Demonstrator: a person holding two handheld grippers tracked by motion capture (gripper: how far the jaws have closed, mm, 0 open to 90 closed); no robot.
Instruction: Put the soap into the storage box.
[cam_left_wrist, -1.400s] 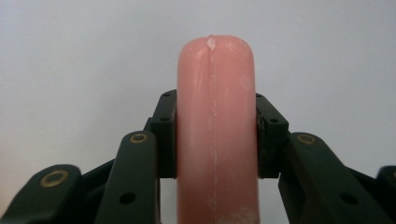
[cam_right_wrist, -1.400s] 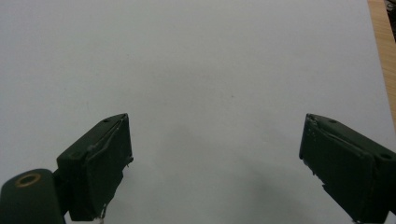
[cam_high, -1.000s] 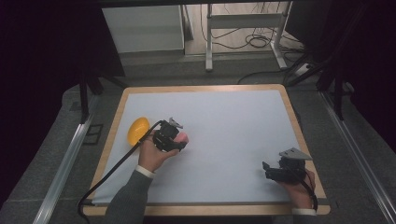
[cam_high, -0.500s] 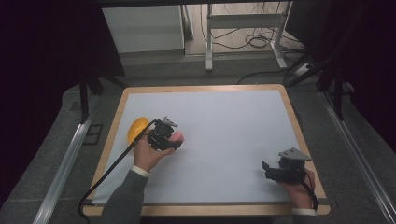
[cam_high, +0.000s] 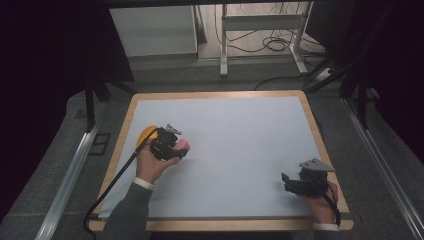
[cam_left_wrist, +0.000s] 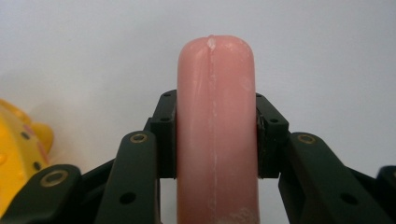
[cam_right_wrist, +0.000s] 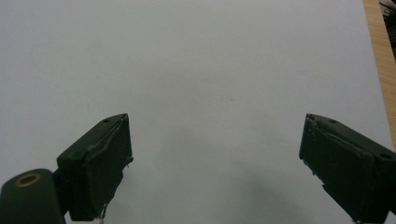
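Two tongs over the counter (cam_high: 240, 150), pale sheet w/ wood rim. Left tongs (cam_high: 167, 142) are clamped on a pink sausage-looking thing (cam_left_wrist: 215, 130), jaws pressing both sides, its rounded end poking out past the tips; it's at the left side of the sheet. Just beside that, toward the left rim, sits a yellow toy (cam_high: 146, 134) w/ dots, nothing btwn them. Right tongs (cam_right_wrist: 215, 163) are spread wide, nothing in them, bare sheet in front, near the counter's bottom right corner. Cables (cam_high: 272, 45) on the floor beyond the counter.
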